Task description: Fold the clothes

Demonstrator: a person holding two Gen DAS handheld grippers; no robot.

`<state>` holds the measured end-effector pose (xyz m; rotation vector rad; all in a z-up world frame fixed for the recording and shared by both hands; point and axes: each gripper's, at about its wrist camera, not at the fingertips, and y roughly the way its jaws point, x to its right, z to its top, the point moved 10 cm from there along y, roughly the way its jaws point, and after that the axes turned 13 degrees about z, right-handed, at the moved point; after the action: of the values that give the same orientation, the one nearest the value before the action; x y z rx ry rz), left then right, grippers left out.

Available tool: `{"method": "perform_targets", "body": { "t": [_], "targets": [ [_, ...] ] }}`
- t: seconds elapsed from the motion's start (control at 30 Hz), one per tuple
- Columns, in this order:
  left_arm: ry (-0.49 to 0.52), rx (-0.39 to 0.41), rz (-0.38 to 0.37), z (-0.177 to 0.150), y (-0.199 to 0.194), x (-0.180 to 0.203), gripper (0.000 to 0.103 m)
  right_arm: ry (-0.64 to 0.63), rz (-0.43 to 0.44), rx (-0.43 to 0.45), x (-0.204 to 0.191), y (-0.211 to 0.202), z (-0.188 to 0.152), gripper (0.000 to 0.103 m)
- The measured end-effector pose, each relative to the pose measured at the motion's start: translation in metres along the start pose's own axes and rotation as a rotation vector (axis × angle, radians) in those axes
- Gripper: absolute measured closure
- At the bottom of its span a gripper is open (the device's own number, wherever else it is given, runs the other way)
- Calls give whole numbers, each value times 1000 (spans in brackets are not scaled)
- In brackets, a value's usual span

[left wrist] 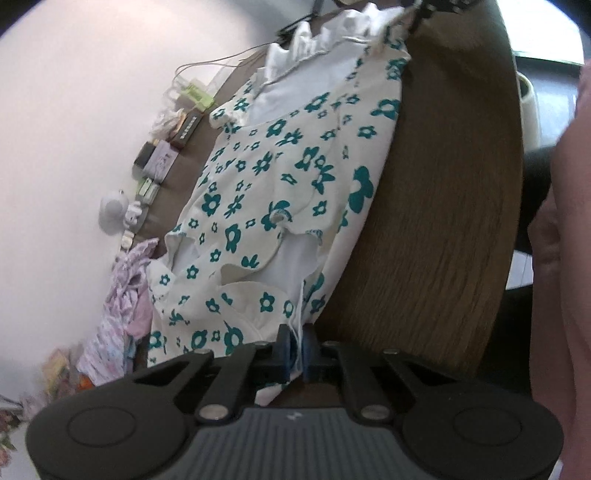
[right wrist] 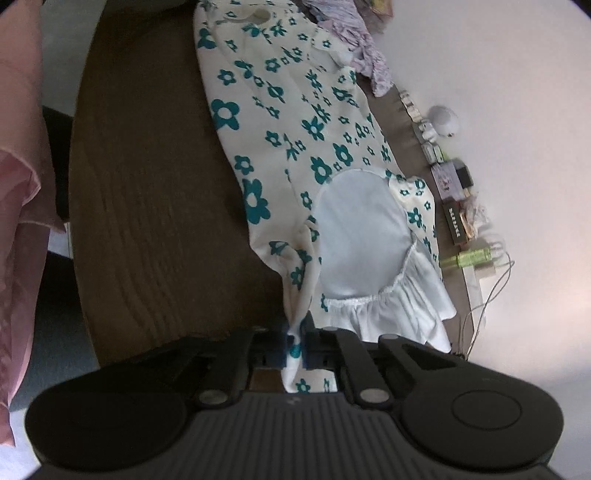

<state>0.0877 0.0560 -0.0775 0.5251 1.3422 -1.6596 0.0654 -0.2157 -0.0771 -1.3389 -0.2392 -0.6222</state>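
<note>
Closest in the left wrist view, the left gripper is clenched on an edge of the dress: a strip of white cloth and a few loose threads run between its blue pads, which press together on it. In the right wrist view, the right gripper is likewise clenched, grasping a bunched fold of the same dress near its white frilled collar.

The dress is cream with teal flowers and lies stretched out on a brown wooden table, along the side nearer the wall, so that each gripper holds an opposite end. From the left gripper the cloth runs away to the ruffled white collar at the far end; from the right gripper it runs past a round white lining panel to the hem.

Beyond the dress, a heap of pale purple clothes sits at the table edge. A row of small boxes lines the edge against the white wall, with a small white round gadget, a green bottle and thin cables among them.

At the picture's side, pink fabric of the person's clothing shows.
</note>
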Motion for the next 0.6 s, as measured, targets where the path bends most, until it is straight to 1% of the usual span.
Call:
{"method": "perform_targets", "body": {
  "t": [0.13,0.33,0.47,0.57,0.6],
  "targets": [
    [-29,0,-12,-2,-5,1,100,-5,32,-13,-1,-7,2,98],
    [-39,8,-2,-5,-10,-16,100,-90,58,-36,7,-20,4,99],
    [-65,6,-2,6,-4,-53,100,-194,48,-74,45,-26,15,99],
    [-110,-32,-23,17,15,-87,100,-279,60,-148,90,-14,33,98],
    [-132,-54,-44,18,25,-96,100,-288,82,-170,105,-5,39,98]
  ]
}}
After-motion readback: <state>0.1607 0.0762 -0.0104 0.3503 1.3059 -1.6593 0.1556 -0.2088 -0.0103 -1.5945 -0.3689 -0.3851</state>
